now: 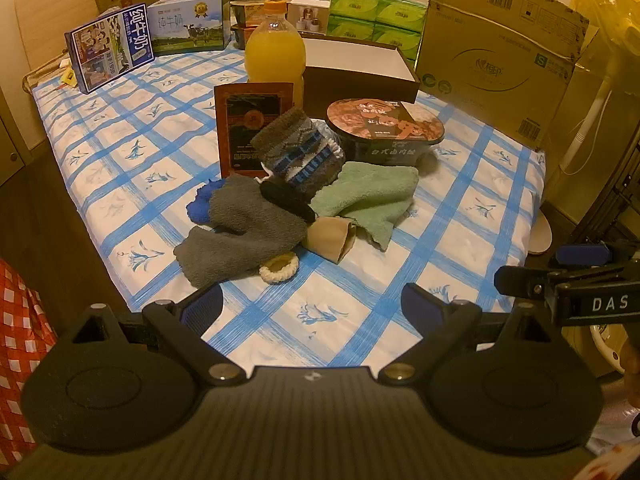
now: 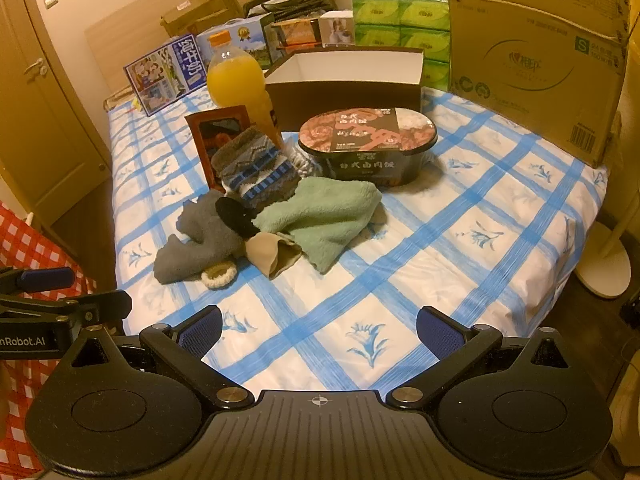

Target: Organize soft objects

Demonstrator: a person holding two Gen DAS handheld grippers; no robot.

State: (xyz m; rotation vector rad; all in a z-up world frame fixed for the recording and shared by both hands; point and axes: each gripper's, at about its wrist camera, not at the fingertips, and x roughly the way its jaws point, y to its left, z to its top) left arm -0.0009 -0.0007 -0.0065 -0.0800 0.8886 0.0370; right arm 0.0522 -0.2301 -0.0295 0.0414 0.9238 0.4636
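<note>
Several soft items heaped mid-table on checked cloth (image 1: 120, 184), touching one another: green towel (image 1: 372, 196), grey sock (image 1: 240, 236), patterned knit socks (image 1: 300, 156), beige piece (image 1: 332, 238), black scrunchie (image 1: 286, 200), cream scrunchie (image 1: 279, 269).

Risks, my reading:
- Towel pull could drag neighbours or nudge oval food tub (image 1: 386, 130), juice bottle (image 1: 275, 50) just behind heap.
- Small scrunchies may slip off pads.

Open dark box (image 2: 344, 90) behind tub: visible interior empty.

Left gripper (image 1: 312, 306), right gripper (image 2: 318, 326): jaws spread wide, nothing between, short of heap.
</note>
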